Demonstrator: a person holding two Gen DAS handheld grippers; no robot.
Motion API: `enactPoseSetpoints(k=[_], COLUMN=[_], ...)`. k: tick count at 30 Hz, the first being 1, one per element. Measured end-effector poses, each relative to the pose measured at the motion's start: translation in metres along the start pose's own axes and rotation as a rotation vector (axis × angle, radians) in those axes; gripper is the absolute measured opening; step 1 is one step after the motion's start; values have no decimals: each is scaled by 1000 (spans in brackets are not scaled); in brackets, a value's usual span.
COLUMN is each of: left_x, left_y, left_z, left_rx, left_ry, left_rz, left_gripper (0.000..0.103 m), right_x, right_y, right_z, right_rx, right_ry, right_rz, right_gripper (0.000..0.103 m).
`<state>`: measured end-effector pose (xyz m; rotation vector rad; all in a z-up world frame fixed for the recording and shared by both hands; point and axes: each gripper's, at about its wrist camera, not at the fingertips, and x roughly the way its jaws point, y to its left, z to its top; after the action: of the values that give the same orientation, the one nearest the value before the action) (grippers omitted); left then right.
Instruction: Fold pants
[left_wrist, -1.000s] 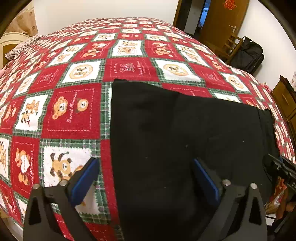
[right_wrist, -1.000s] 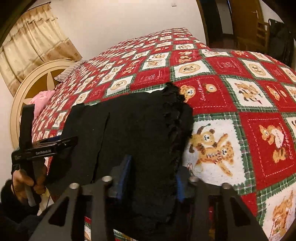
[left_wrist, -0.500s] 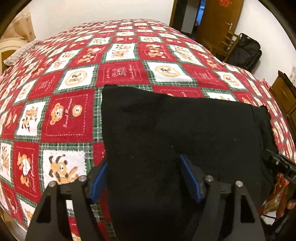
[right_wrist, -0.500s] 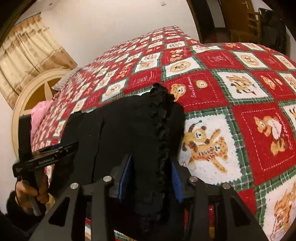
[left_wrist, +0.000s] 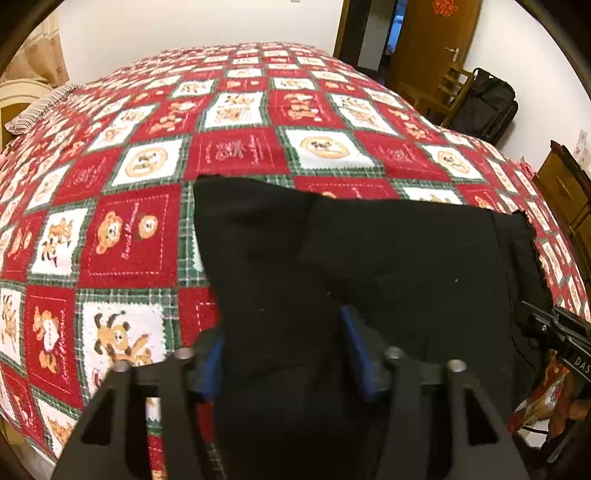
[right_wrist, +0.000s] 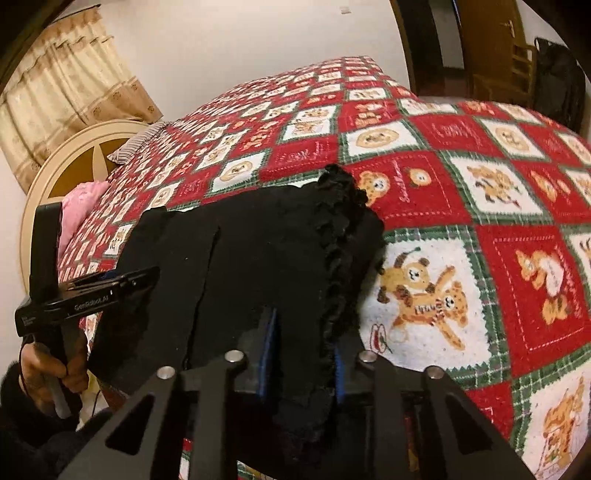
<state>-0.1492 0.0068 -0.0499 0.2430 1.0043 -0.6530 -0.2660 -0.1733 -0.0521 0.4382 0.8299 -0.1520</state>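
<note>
Black pants (left_wrist: 388, 258) lie folded on the bed (left_wrist: 236, 147), left gripper (left_wrist: 284, 347) and right gripper (right_wrist: 301, 354) each clamped on their near edge.

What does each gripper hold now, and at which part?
Both hold the black pants. The left gripper pinches the near edge at the plain end; the right gripper pinches the near edge beside the ruffled waistband.

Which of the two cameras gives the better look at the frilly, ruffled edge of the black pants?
The right wrist view: the ruffled edge of the black pants runs down the middle, right into the right gripper. The left wrist view shows it only as a thin scalloped strip at the far right.
</note>
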Motion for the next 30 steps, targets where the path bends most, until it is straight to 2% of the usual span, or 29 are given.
enactPoseSetpoints(k=[1,2,7,10,14,18,21,24,25,26,28,30], left_x=[-2,-4,-7,-9,-11,-4,3,4,2,0,-7,-14], left_y=[1,4,19,26,26,23,24,27,28,30,40,45], left_z=[1,1,5,6,5,5,7,7,7,8,11,14], left_rx=[-6,-22,-96,-123,-119,-107,-126,-164,-171,-178,-216,-239], left_ry=[-8,-14,-11,-12,-18,-3,13,7,2,-4,-9,-23], left_rz=[-1,-9,-86,-112,-108,-82,-101,-120,-129,-136,-196,-227], left_gripper=[35,28,23,22,22,28,43,45,36,23,20,19], right_x=[-3,-6,-23,-30,-22,-7,-1,3,1,-3,-12,-23], right_y=[1,2,11,24,24,4,-11,-15,-11,-6,4,15], right_z=[1,3,17,23,28,25,21,17,17,19,28,41], right_rx=[-1,-2,-28,-96,-111,-26,51,69,54,34,7,-14], right_ry=[-4,-10,-50,-79,-68,-21,0,3,-2,-11,-31,-48], right_rz=[6,14,78,80,49,67,113,109,103,98,124,180], right_gripper=[23,21,20,19,19,20,21,21,20,19,19,18])
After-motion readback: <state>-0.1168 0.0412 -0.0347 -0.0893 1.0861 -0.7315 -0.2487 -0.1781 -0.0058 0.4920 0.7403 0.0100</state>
